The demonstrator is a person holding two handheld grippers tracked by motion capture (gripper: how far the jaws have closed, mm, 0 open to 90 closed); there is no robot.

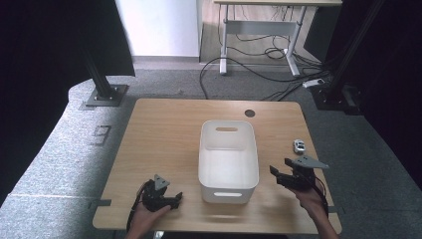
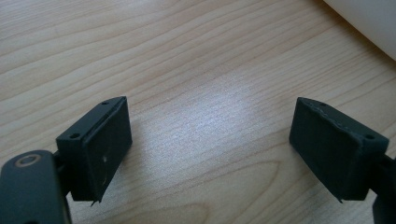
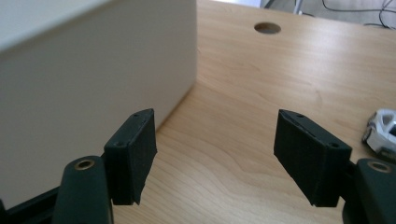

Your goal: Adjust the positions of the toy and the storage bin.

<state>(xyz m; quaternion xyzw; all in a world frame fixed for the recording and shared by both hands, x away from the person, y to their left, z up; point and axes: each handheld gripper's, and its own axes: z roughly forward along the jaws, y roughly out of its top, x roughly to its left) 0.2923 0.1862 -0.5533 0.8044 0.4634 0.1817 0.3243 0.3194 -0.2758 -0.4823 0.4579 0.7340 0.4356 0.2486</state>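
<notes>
Both hands enter from the near table edge, each holding a gripper. Left gripper (image 1: pixel 169 199) rests low near the front edge, jaws spread wide over bare wood, holding nothing. Right gripper (image 1: pixel 286 174) sits just right of the white bin (image 1: pixel 228 191), jaws likewise wide and empty. Small white toy car (image 1: pixel 298 145) lies on the table (image 1: pixel 164 129) beyond the right gripper, near the right edge, apart from the bin. Judgement: the step in hand is reaching for the car. Recommended: swing the right gripper rightward, centre the car between the jaws, straddle its narrow sides, descend close to the wood, then close gently.
</notes>
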